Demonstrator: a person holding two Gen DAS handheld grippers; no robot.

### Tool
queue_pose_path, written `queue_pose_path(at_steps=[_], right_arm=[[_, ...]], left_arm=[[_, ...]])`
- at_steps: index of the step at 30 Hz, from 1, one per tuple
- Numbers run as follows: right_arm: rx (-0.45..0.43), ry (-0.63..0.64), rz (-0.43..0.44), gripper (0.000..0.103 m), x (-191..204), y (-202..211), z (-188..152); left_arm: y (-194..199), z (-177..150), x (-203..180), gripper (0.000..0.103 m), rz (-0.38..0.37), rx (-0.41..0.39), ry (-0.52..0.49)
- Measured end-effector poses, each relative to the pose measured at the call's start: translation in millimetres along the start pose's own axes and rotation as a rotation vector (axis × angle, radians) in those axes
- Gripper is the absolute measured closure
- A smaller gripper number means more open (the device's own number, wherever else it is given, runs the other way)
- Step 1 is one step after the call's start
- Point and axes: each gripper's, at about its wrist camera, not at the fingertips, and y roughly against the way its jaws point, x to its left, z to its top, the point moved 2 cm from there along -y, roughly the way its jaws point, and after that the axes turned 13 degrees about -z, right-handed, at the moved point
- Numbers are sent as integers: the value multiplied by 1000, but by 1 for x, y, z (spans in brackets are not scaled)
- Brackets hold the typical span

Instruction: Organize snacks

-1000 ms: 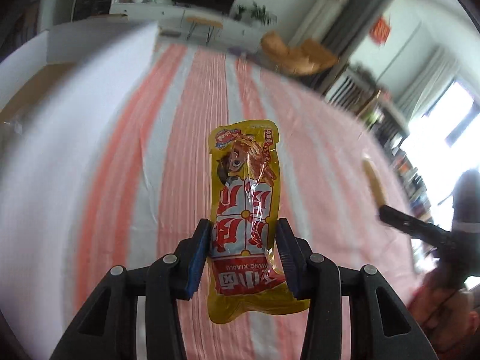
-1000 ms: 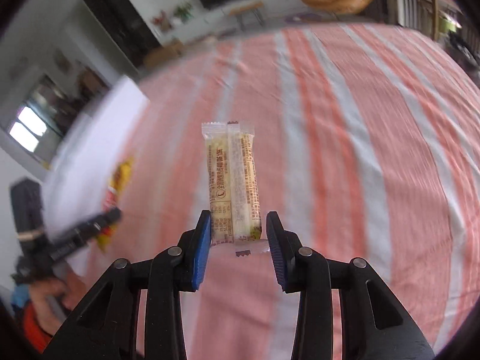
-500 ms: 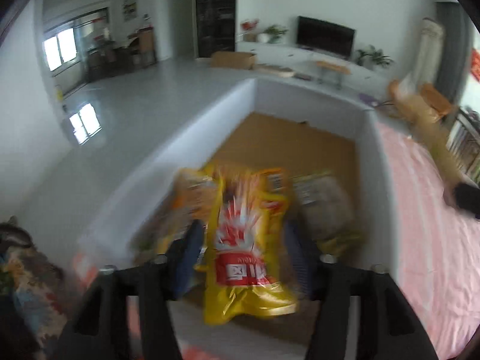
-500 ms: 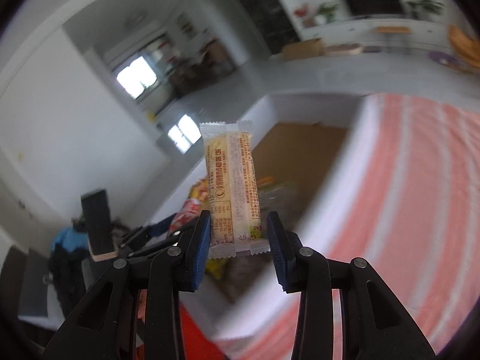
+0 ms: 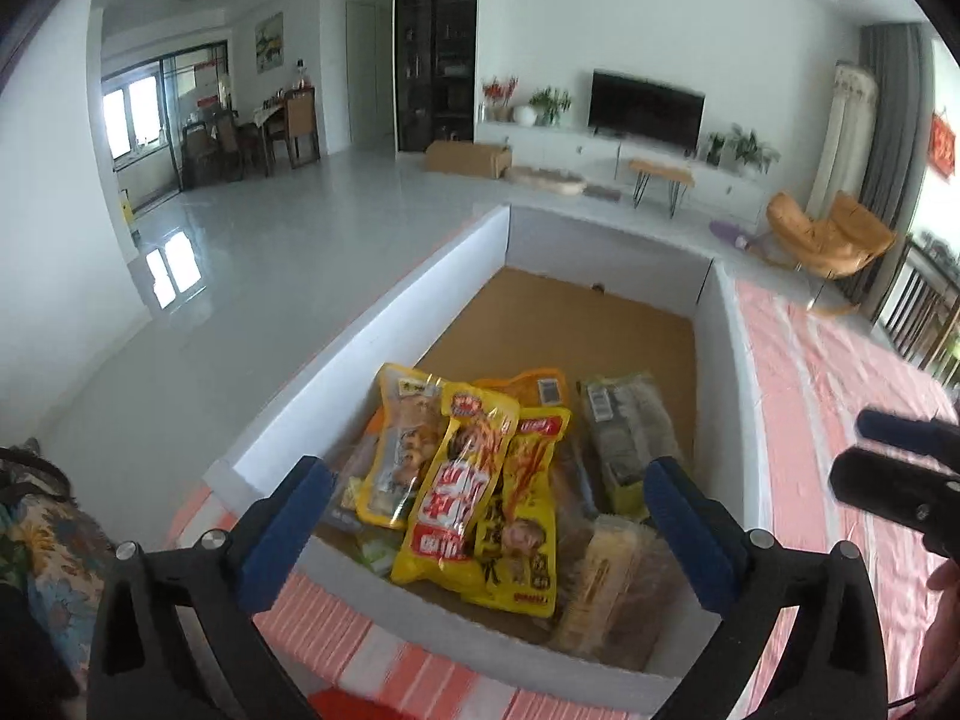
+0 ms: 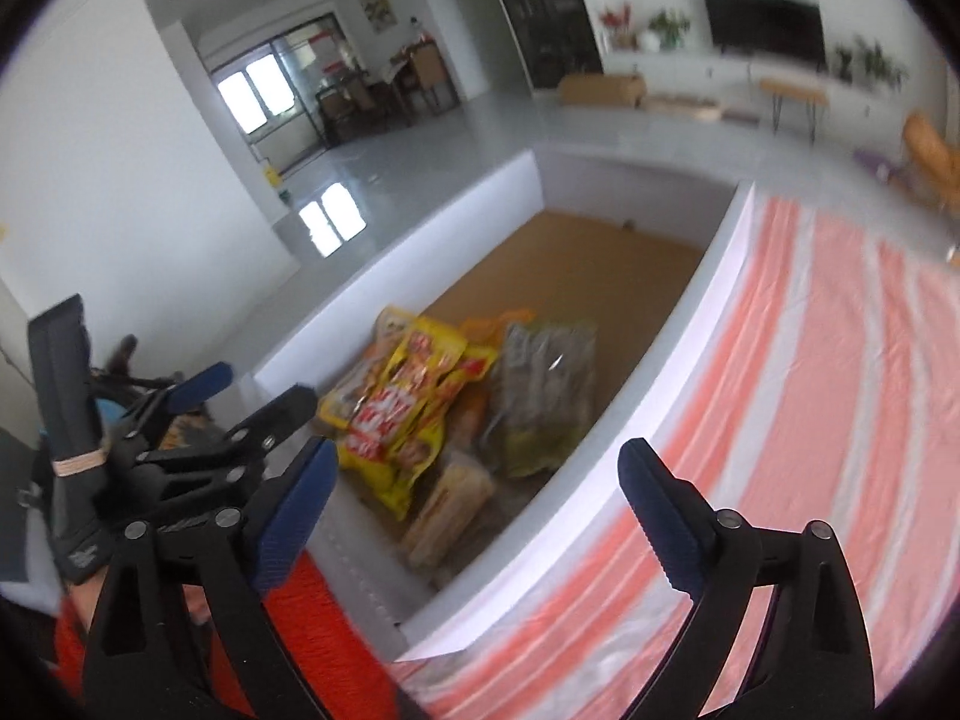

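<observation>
Both claws, left [image 5: 489, 525] and right [image 6: 477, 507], had just sprung wide and hung empty over the white box [image 5: 384, 324], my yellow snack pouch [image 5: 459, 489] and pale bar [image 6: 447, 507] lying on its pile. I judged the drop done; next came another pickup from the striped counter [image 6: 810, 372]. Only the right view showed that counter bare alongside the box.

My box [image 5: 384, 324] has matt white walls and a brown cardboard floor. The yellow snack packets [image 5: 462, 498] inside are glossy plastic film. My left tool [image 5: 489, 534] is matt black plastic with ribbed blue pads [image 5: 288, 510]. The striped cloth [image 6: 810, 396] looks soft and slightly wrinkled.
</observation>
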Motion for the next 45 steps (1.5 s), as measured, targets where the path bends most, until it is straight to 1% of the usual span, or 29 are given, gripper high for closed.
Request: queue_pose_path(at_steps=[2, 4, 8, 9, 12, 15, 19, 24, 32, 37, 40, 45], right_arm=[[-24, 16, -21, 5, -1, 5, 5], [-41, 32, -37, 5, 2, 5, 7], [-60, 71, -81, 3, 8, 7, 9], [-60, 73, -90, 3, 7, 9, 9], [-54, 64, -102, 3, 6, 8, 10], [-48, 56, -114, 3, 8, 10, 12], [-39, 74, -143, 2, 13, 10, 14], [-17, 101, -175, 2, 20, 7, 13], [-4, 129, -192, 2, 28, 4, 13], [7, 147, -197, 2, 34, 0, 12], [13, 154, -202, 2, 36, -2, 12], [14, 167, -206, 2, 40, -2, 12]], left_arm=[[9, 3, -2, 0, 68, -29, -6], [17, 5, -2, 0, 103, -55, -5], [30, 3, -3, 0, 136, -130, 12], [31, 2, -2, 0, 157, -134, 20], [25, 2, -5, 0, 168, -89, -9], [19, -1, -5, 0, 204, -49, -11], [15, -2, 3, 0, 181, -17, 28], [17, -3, 8, 0, 168, -26, 43], [16, -3, 16, 0, 171, -26, 57], [13, -3, 22, 0, 161, -22, 75], [11, -4, 23, 0, 146, -12, 71], [10, -5, 21, 0, 157, -14, 60]])
